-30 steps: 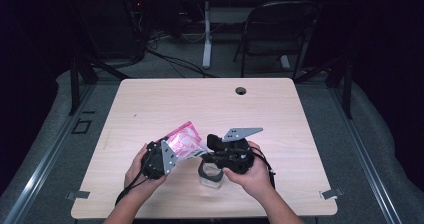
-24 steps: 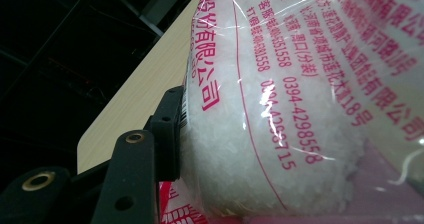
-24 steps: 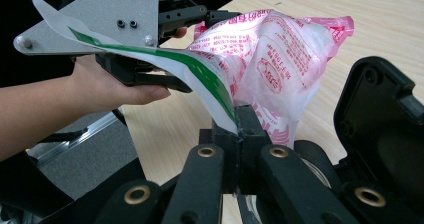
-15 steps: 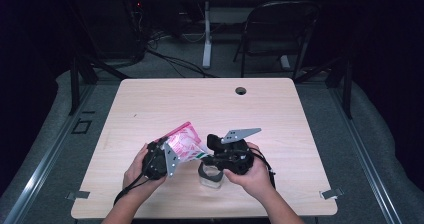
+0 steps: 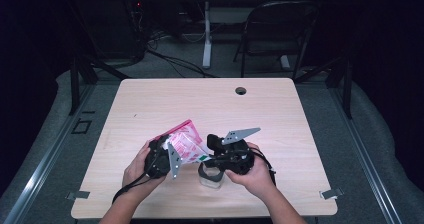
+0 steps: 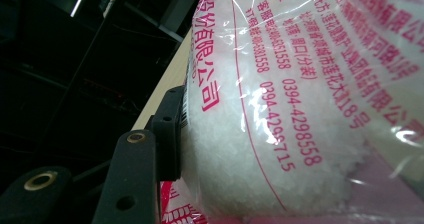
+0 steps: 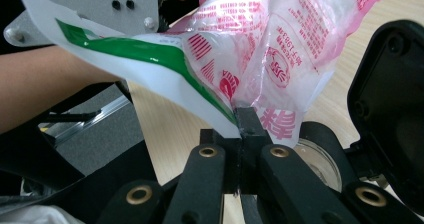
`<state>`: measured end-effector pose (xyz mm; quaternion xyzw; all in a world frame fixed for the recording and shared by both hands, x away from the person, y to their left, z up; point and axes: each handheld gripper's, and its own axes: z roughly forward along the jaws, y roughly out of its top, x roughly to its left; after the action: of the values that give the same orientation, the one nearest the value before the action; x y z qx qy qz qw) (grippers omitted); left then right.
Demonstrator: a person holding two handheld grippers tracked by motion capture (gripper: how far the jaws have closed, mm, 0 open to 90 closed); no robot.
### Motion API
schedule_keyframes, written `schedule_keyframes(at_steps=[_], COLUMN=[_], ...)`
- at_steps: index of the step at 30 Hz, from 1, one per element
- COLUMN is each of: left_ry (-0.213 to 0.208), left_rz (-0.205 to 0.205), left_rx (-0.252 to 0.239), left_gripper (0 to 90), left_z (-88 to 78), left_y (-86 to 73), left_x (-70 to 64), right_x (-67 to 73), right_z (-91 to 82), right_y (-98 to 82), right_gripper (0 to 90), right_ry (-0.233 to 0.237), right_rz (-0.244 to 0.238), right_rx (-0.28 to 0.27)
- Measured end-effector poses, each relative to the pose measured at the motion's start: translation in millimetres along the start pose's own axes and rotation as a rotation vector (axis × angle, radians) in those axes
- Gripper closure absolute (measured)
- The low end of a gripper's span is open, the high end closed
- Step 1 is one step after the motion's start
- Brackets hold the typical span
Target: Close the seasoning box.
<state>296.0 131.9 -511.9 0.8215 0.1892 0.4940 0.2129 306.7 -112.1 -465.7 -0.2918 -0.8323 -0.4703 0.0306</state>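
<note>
Two tools are seen over the near middle of the worktop [image 5: 150,104], each held in one of the person's hands, and a pink-printed plastic bag [image 5: 186,141] of white granules is carried between them above the worktop surface. The left tool [image 5: 167,156] is observed at the lower left side of the bag; in the left gripper view one black jaw is pressed flat against the bulging bag wall [image 6: 280,109], and the bag body is clamped between the jaws, which stand well apart around its bulk. The right tool [image 5: 212,156] is found just beside the bag on its right; in the right gripper view its jaws are brought fully together [image 7: 244,129] on a thin edge of the bag, where a white flap with a green stripe [image 7: 150,59] meets the pink printing. The flap is pulled out towards the left of that view. A small clear round container [image 5: 211,176] is noted on the worktop directly beneath the right tool, and its rim is seen behind the closed jaws in the right gripper view [image 7: 320,159]. A round cable hole [image 5: 240,90] is recorded near the far edge of the worktop, well apart from the work. A dark folding chair [image 5: 277,31] stands beyond the worktop.
</note>
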Motion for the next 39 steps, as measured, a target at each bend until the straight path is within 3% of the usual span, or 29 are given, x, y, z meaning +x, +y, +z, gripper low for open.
schedule_keyframes(at_steps=[20, 39], left_ry=[0.041, 0.062], left_rz=[0.121, 0.192], left_rx=[0.016, 0.019], left_gripper=[55.8, 56.6], left_z=[-3.0, -5.0], left_y=[7.4, 15.7], left_x=[0.5, 0.6], right_x=[-7.2, -13.2], right_z=[7.1, 7.5], right_y=[-5.5, -11.5], right_gripper=[90.0, 90.0], right_ry=[0.019, 0.029], right_rz=[0.002, 0.032], right_rx=[0.089, 0.092])
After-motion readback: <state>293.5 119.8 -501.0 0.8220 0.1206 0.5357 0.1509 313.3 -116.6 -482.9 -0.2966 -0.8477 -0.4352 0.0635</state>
